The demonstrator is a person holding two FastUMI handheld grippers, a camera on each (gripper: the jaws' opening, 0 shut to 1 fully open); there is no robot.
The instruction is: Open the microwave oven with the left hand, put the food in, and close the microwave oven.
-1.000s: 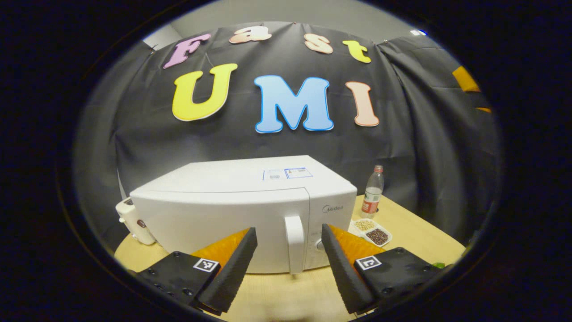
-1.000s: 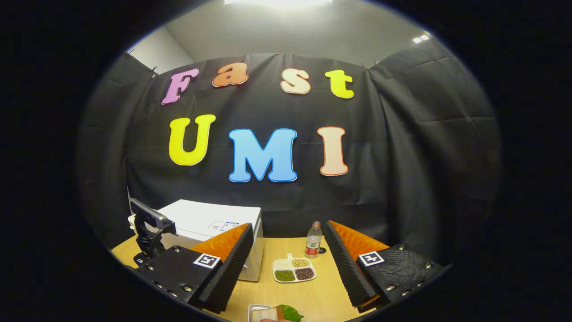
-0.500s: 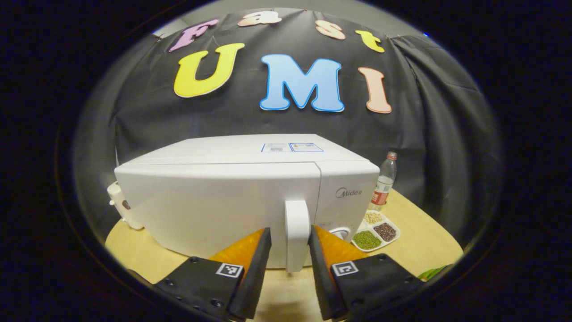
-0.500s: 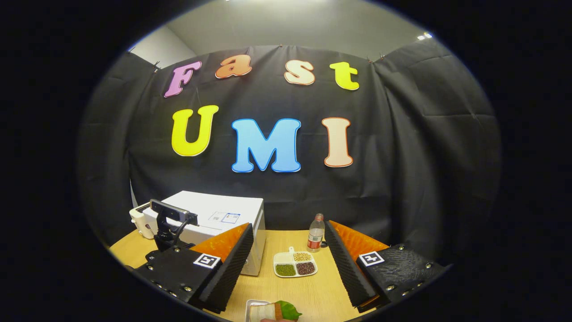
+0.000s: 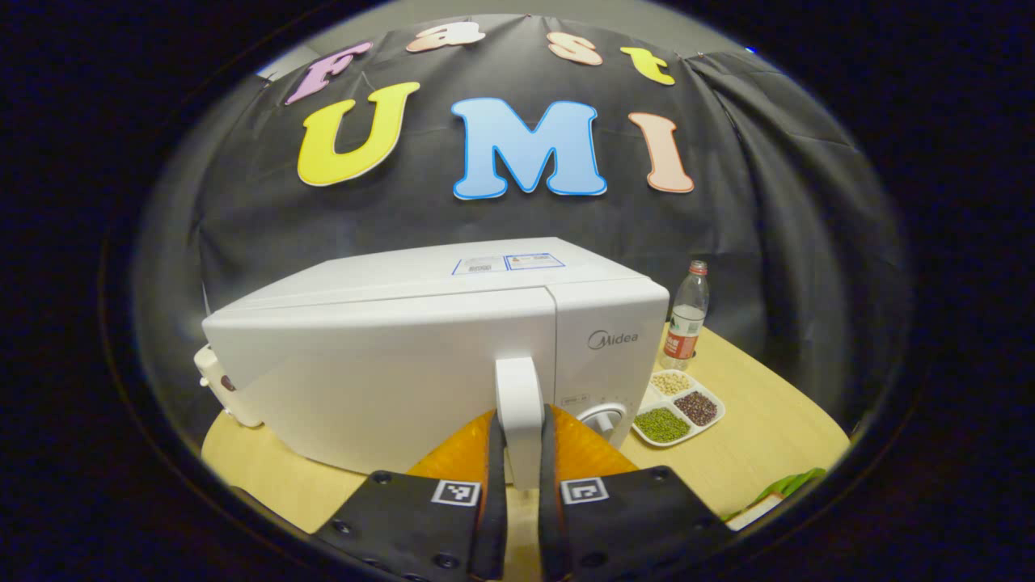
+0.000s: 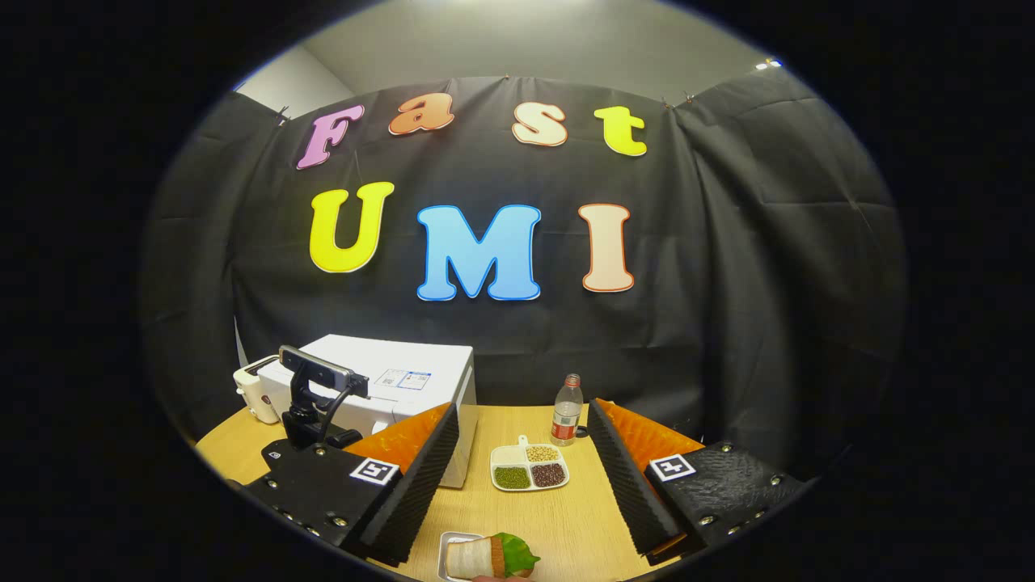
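Now closed on door handle [image 5: 518,420]: left hand-held gripper [image 5: 517,485].

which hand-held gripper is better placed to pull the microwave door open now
Left: the left hand-held gripper is closed on the door handle. The right hand-held gripper hangs open above the table, off the microwave.

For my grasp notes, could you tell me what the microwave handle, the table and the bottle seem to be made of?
Handle: likely smooth white plastic, with the same even sheen as the microwave body.
Table: pale wood or wood-look laminate; faint straight grain, matte.
Bottle: probably clear thin plastic; see-through, with a red cap and label.
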